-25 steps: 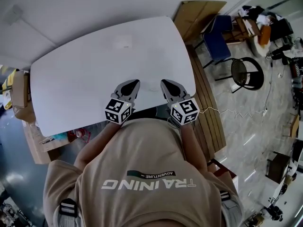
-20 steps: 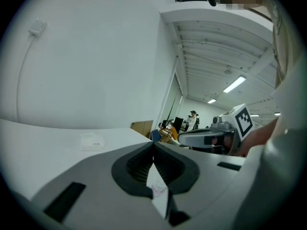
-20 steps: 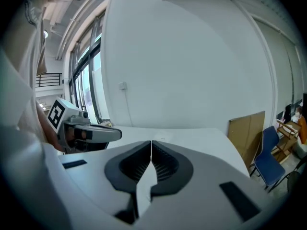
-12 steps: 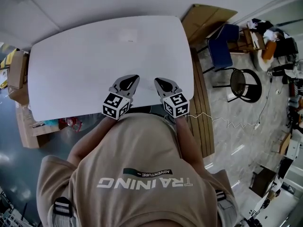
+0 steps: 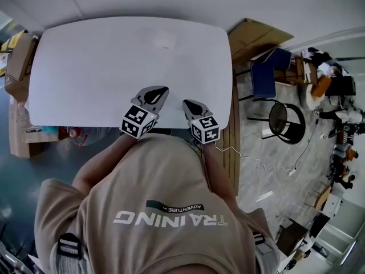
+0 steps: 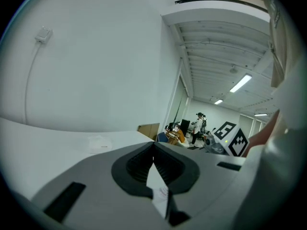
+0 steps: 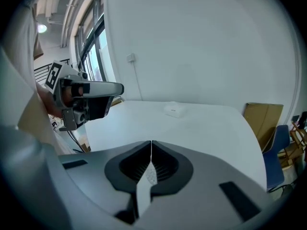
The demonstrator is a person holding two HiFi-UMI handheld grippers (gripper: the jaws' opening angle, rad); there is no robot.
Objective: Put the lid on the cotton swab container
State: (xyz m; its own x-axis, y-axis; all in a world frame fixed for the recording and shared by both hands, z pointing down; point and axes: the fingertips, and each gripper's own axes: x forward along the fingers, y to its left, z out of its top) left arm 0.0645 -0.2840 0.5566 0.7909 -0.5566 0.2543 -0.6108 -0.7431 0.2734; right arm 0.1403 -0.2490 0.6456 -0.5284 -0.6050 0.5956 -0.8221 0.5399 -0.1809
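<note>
A small pale container (image 5: 163, 40) lies near the far edge of the white table (image 5: 85, 67); whether a lid is on it or beside it is too faint to tell. It shows as a small white box (image 7: 174, 110) in the right gripper view and as a faint patch (image 6: 100, 143) in the left gripper view. My left gripper (image 5: 162, 89) and right gripper (image 5: 185, 103) hover side by side over the table's near edge, far from the container. Both are shut with nothing between the jaws, as the left gripper (image 6: 153, 145) and right gripper (image 7: 151, 143) close-ups confirm.
A flat cardboard sheet (image 5: 256, 36) leans by the table's right end, beside a blue chair (image 5: 269, 79) and a round black stool (image 5: 280, 119). Cardboard boxes (image 5: 17, 56) stand off the left end. A cable (image 5: 256, 161) lies on the floor.
The head view has swung left and tilted, so the table sits more squarely in view. The two grippers have drawn slightly closer together near the table's near edge. Both stay shut.
</note>
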